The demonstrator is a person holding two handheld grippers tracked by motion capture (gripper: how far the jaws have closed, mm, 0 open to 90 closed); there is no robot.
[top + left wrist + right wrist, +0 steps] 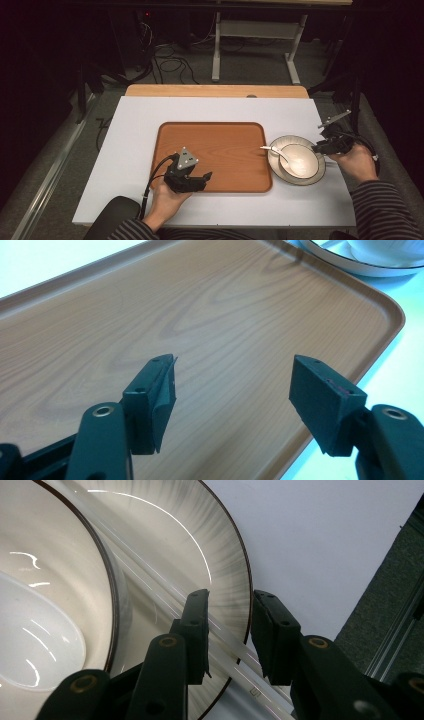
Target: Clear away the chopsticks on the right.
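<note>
- On your desk (pixel 130 150), the brown wooden tray (pixel 220 145) lies centre.
- Just right of it sits the round ceramic plate (pixel 280 145), carrying the white bowl (pixel 302 162) and white spoon (pixel 276 151).

One tray (pixel 215 150), one plate (pixel 279 145), one bowl (pixel 302 162), one spoon (pixel 276 151) and two grippers: left (pixel 202 179), right (pixel 320 147).

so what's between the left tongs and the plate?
Bare wooden tray floor, then its right rim; the left tongs and plate show in high view.
</note>
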